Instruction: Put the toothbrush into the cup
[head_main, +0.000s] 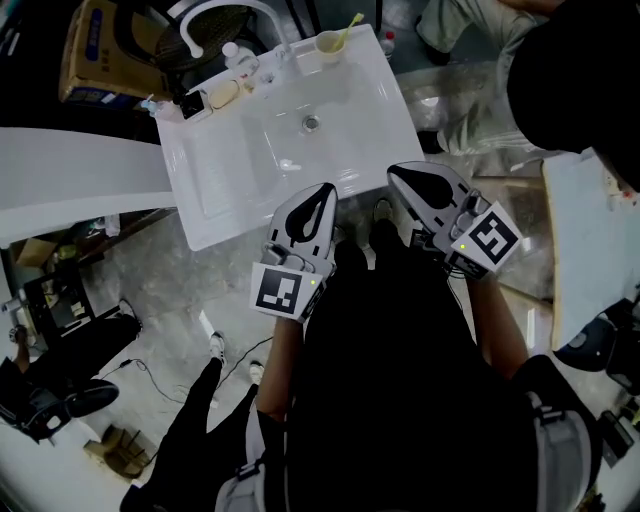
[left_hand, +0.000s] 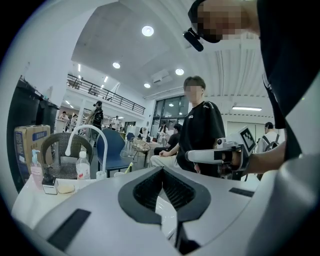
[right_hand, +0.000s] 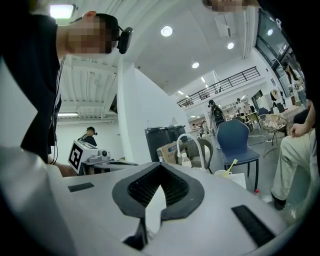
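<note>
Glossy white moulded sink basin (head_main: 225, 200), rounded bowl. At its far corner stands a pale round plastic cup (head_main: 328, 45). In it is the slim yellow-green toothbrush (head_main: 351, 27), handle leaning over the rim.

Left gripper (head_main: 323, 192) and right gripper (head_main: 396, 173): ribbed black pads pressed together, nothing between them, both near the basin's front edge.

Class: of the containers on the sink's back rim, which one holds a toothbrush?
The cream cup at the sink's far right corner: a yellow toothbrush stands in it. The capped bottle by the tap has none.
</note>
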